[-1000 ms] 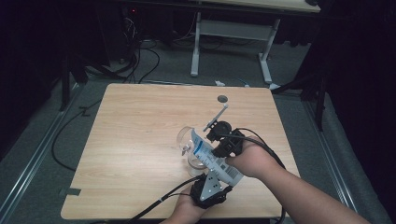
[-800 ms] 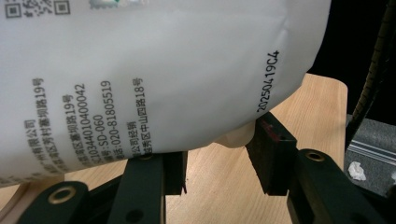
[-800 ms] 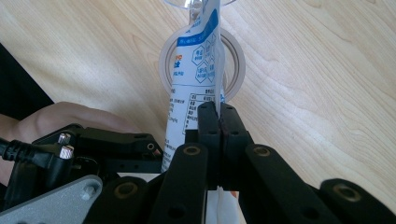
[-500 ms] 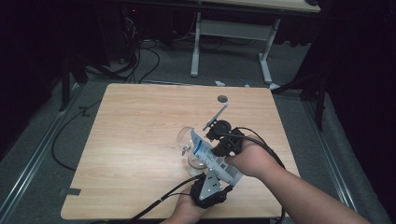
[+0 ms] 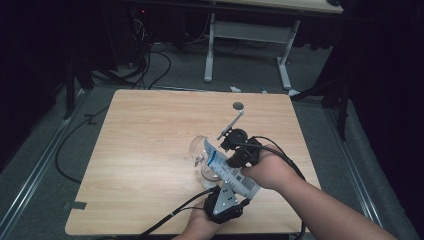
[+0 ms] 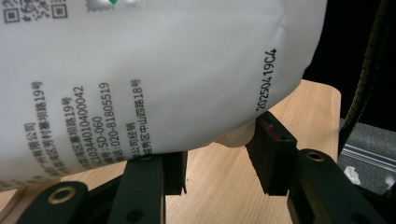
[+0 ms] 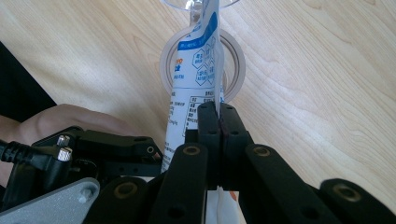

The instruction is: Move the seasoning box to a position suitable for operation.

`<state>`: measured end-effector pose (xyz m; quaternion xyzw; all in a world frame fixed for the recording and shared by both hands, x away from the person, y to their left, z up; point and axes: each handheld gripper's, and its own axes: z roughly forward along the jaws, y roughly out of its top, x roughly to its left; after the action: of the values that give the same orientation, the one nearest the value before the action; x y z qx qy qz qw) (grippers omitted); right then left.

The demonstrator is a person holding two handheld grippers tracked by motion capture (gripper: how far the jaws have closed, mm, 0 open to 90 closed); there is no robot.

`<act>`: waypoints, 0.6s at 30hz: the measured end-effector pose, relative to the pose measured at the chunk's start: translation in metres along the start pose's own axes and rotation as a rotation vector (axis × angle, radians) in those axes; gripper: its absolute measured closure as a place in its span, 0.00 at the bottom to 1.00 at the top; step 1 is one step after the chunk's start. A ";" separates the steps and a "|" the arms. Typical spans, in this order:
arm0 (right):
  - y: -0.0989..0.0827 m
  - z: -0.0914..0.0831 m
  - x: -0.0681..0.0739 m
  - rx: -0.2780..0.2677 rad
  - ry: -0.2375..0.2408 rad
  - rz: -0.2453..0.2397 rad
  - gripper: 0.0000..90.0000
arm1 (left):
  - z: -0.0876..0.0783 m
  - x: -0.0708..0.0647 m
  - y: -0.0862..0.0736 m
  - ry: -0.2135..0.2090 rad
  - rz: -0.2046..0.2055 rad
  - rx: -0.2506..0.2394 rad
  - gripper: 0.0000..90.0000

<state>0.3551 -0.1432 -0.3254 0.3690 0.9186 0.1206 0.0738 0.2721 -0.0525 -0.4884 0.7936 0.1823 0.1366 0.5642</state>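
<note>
A white pouch with blue print (image 5: 220, 162) hangs tilted over the table, its top end at the rim of a clear glass (image 5: 198, 147). My right gripper (image 5: 232, 161) is shut on the pouch; in the right gripper view its jaws (image 7: 218, 109) pinch the pouch's (image 7: 191, 79) flat edge above a whitish ring (image 7: 236, 51) on the wood. My left gripper (image 5: 219, 192) sits near the table's front edge, below the pouch. In the left gripper view its jaws (image 6: 219, 154) stand apart with bare wood between them, and the pouch (image 6: 163, 70) lies just above them.
A small dark round disc (image 5: 238, 105) lies toward the back of the wooden table (image 5: 140, 130). A thin light rod (image 5: 231, 122) slants from it toward the right hand. Cables trail off the front edge. Desk legs and cables stand on the floor behind.
</note>
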 end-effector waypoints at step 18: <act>0.001 0.001 -0.002 -0.005 -0.002 -0.014 1.00 | 0.002 0.001 0.001 -0.003 -0.006 -0.004 0.67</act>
<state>0.3575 -0.1441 -0.3262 0.3627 0.9208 0.1219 0.0762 0.2740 -0.0536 -0.4878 0.7922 0.1833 0.1341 0.5665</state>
